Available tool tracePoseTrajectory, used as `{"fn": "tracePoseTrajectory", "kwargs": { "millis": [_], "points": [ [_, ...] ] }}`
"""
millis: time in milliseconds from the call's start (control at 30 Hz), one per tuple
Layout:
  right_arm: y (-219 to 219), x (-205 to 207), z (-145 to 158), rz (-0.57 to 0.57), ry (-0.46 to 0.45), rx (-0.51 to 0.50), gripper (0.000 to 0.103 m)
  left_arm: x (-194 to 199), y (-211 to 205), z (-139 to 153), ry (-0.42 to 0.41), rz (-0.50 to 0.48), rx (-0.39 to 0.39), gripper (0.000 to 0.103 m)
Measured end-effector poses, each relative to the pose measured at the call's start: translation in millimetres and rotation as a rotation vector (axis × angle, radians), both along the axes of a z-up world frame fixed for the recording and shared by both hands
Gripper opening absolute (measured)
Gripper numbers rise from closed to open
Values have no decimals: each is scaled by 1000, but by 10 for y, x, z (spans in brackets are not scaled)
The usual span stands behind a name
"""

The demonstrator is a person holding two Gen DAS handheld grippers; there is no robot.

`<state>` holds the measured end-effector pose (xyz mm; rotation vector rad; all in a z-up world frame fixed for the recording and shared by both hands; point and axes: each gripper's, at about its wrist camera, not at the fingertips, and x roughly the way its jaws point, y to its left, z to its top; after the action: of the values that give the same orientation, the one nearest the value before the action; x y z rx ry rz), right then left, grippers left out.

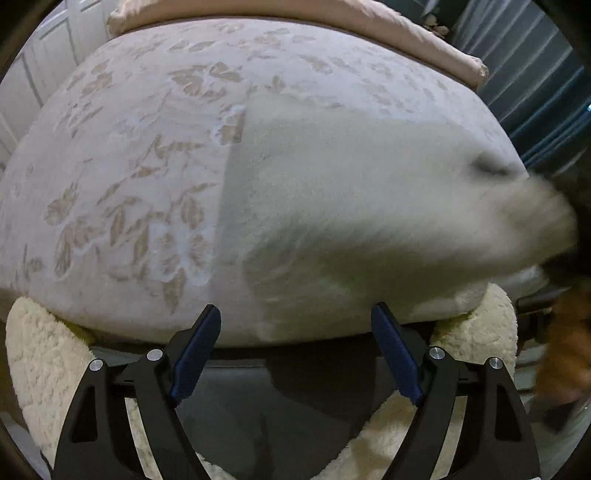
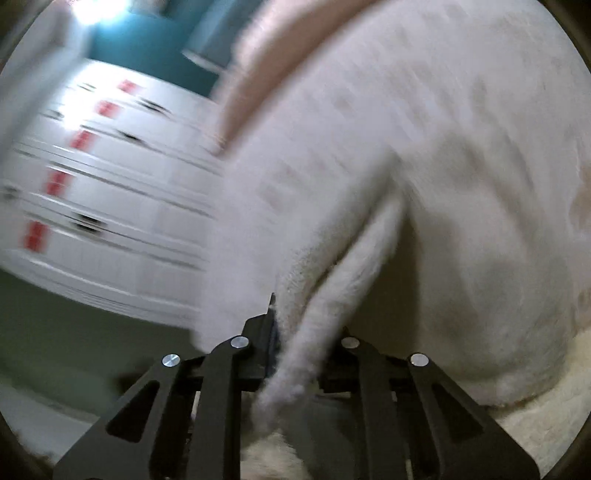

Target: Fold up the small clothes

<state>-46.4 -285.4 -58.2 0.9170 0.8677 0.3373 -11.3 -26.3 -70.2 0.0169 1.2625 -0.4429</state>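
Note:
A white fleece garment lies flat on the floral bed cover, and its right end is lifted and blurred. My left gripper hangs open over the garment's near edge, with nothing between its blue pads. In the right wrist view my right gripper is shut on a bunched fold of the same garment. The cloth rises from the jaws and hides the right finger's tip. A blurred hand shows at the right edge of the left wrist view.
A pink pillow or folded blanket lies along the bed's far side. Teal curtains hang to the right. White drawers with red labels stand beyond the bed. Cream fluffy fabric lies below the bed's near edge.

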Motion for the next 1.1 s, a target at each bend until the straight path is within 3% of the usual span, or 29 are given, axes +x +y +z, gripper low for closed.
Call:
{"fn": "tracePoseTrajectory", "kwargs": {
  "millis": [67,100,167,200,233,300,333,433,500,567,633,867,933,1000,1033,1100],
  "points": [
    [-229,-168,82,-48,-40,-23,14,0,-68,-6,-3,-26,1,81],
    [-326,-218,7,-70,-13,-61,14,2,-118,-32,-1,-40,5,81],
    [-466,-250,-335,-98,113,-177,14,6,-184,-76,4,-53,13,81],
    [-523,-239,-662,-97,237,-251,15,16,-232,-96,9,-58,14,81],
    [-560,-255,-859,-99,304,-274,15,8,-263,-98,11,-63,11,81],
    [-659,-371,-947,-133,286,-142,18,-2,-345,-57,0,-79,8,81],
    [-680,-408,-878,-144,269,-132,20,-4,-372,-34,-10,-87,6,81],
    [-702,-508,-575,-189,227,-240,24,21,-447,27,-42,-98,5,81],
    [-694,-541,-447,-202,204,-254,25,74,-502,-10,-34,-91,25,81],
    [-675,-532,-340,-196,180,-251,47,122,-531,-58,-13,-78,40,81],
    [-596,-446,-260,-179,155,-271,57,163,-552,-90,1,-64,44,81],
    [-495,57,-488,-133,207,-310,57,151,-589,-96,-7,-65,67,81],
    [-449,221,-534,-130,218,-329,57,144,-580,-93,-8,-62,70,81],
    [-419,317,-551,-116,225,-353,35,139,-571,-88,-9,-60,71,81],
    [-389,377,-529,-96,223,-370,13,140,-564,-89,-8,-59,73,81],
    [-352,407,-313,-82,163,-394,11,143,-542,-76,-4,-53,67,81]
  ]
}}
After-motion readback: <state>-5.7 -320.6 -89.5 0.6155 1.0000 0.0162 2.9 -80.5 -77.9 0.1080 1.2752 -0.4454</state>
